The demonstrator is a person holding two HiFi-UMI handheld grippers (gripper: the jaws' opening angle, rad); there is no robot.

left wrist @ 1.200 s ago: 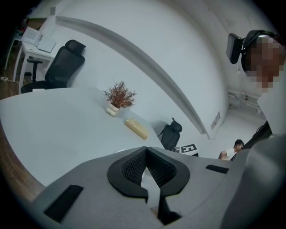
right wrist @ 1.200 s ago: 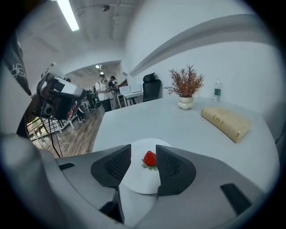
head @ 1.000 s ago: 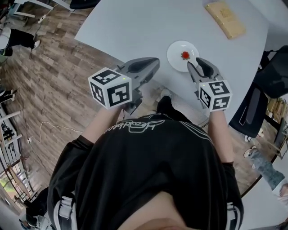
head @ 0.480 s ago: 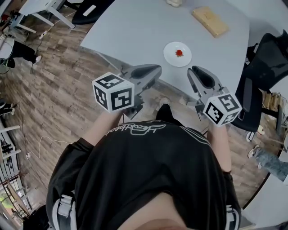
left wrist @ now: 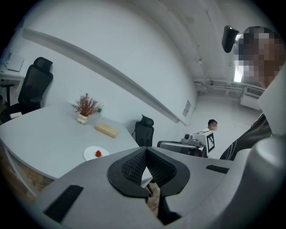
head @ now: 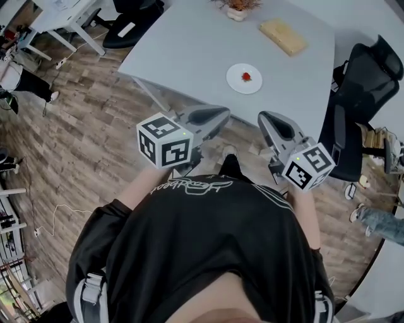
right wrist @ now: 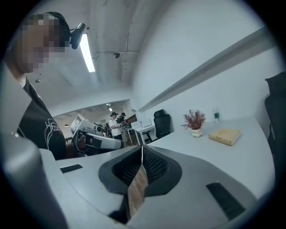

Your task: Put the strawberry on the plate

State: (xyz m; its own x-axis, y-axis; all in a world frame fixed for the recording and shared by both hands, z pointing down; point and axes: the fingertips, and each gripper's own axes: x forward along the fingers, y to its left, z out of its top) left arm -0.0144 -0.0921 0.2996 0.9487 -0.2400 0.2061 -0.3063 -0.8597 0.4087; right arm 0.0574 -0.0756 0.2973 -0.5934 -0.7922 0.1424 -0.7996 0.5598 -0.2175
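The red strawberry (head: 245,77) lies on the small white plate (head: 236,84) on the grey table (head: 189,44); the left gripper view shows the strawberry (left wrist: 98,154) on the plate (left wrist: 90,155) too. Both grippers are held close to my body over the wooden floor, well short of the table. My left gripper (head: 221,114) (left wrist: 145,149) is shut with nothing in it. My right gripper (head: 262,117) (right wrist: 142,149) has its jaws closing to a shut, tips together, nothing between them.
A tan block (head: 283,36) and a potted plant (head: 238,11) sit farther back on the table. A black office chair (head: 360,94) stands at the table's right and another (head: 129,22) at its left. Wooden floor lies below the grippers.
Both grippers have drawn back from the table toward my body. The right gripper left the plate's edge and its jaws closed. The strawberry stays on the plate, which now looks farther away.
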